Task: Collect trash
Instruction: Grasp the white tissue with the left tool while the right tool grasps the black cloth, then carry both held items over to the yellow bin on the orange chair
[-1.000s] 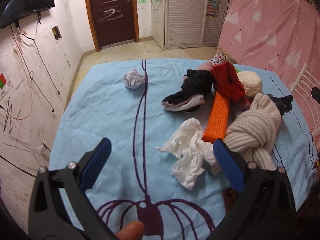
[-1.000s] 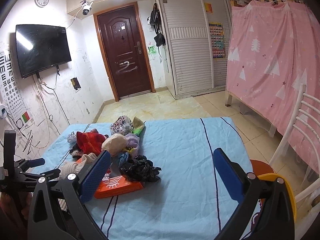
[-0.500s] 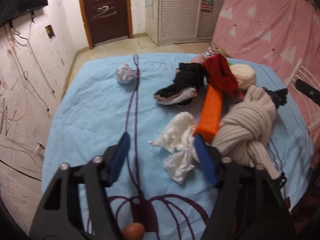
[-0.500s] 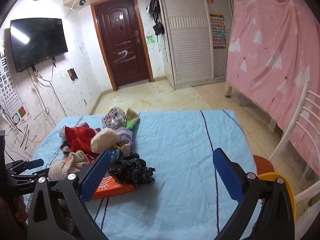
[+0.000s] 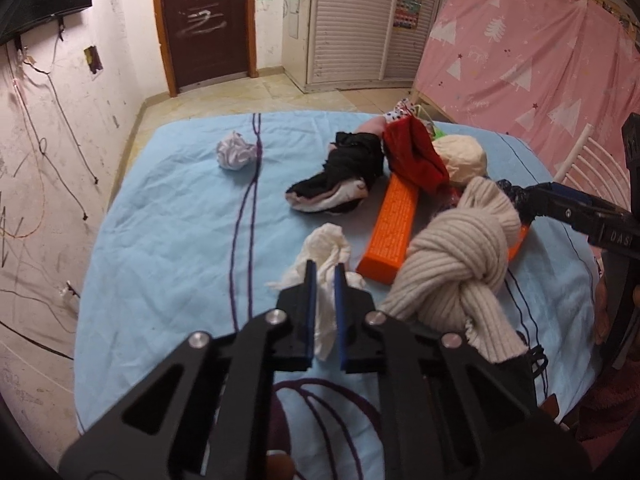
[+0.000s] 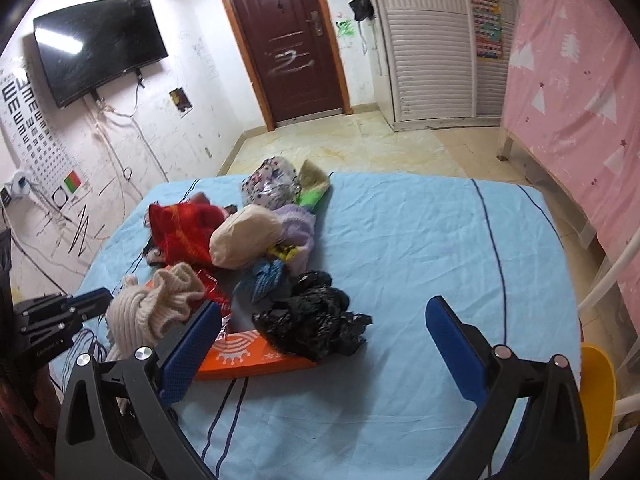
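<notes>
Two blue pads of the left gripper (image 5: 323, 276) pinch a crumpled white tissue (image 5: 326, 256) on the blue-sheeted bed (image 5: 168, 248), not far from its near edge, just beside an orange box (image 5: 394, 230) and a knotted cream sweater (image 5: 456, 268). A second paper wad (image 5: 236, 155) lies well apart, toward the far edge by the dark stripe. The grasp looks made; the next move calls for a clean lift clear of the sweater, then carrying the tissue off to wherever trash goes, which I cannot see.

From the right wrist, the right gripper (image 6: 320, 330) hovers with fingers spread wide and empty above a crumpled black plastic bag (image 6: 316, 326) resting on the orange box at the near side of the clothes pile (image 6: 240, 236). A yellow rim (image 6: 598, 392) shows off the bed's right edge; I cannot tell whether it is a bin.
</notes>
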`<state>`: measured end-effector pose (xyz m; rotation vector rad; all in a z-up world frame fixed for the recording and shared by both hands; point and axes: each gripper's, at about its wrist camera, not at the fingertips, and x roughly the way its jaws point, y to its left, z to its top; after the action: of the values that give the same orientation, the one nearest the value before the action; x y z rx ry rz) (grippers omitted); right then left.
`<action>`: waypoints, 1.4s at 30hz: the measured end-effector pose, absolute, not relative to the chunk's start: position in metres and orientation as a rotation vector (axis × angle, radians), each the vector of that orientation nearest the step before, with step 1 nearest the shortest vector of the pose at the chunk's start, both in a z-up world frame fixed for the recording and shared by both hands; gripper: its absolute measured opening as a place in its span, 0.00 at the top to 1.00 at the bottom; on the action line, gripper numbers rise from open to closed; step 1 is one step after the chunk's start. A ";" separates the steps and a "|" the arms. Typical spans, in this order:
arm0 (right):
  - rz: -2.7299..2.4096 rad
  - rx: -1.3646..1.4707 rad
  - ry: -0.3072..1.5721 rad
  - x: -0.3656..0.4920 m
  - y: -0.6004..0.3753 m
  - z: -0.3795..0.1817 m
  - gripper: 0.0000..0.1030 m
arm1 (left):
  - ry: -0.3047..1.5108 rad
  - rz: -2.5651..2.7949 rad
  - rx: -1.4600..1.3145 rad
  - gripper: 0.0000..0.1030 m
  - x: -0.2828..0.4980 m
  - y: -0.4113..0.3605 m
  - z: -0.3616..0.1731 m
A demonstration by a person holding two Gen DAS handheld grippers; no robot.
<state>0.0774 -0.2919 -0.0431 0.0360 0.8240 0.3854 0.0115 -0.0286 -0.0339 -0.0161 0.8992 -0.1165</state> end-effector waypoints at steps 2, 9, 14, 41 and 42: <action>0.377 0.003 0.829 0.078 -0.287 -0.045 0.23 | 0.891 -0.099 -0.005 0.96 0.009 -0.028 -0.032; 0.398 0.018 0.865 0.085 -0.290 -0.054 0.75 | 0.933 -0.071 0.010 0.98 0.010 -0.026 -0.038; 0.384 0.060 0.838 0.086 -0.301 -0.051 0.87 | 0.961 -0.092 -0.027 0.57 0.011 -0.022 -0.037; 0.353 0.169 0.655 0.039 -0.358 -0.007 0.87 | 0.960 -0.193 -0.082 0.97 0.024 -0.044 -0.044; 0.349 0.169 0.650 0.038 -0.360 -0.006 0.87 | 0.946 -0.173 -0.083 0.98 0.021 -0.042 -0.040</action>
<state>0.0377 -0.3599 -0.0064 0.1692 0.6501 0.3487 0.0207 -0.0420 -0.0400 -0.0832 0.9457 -0.1731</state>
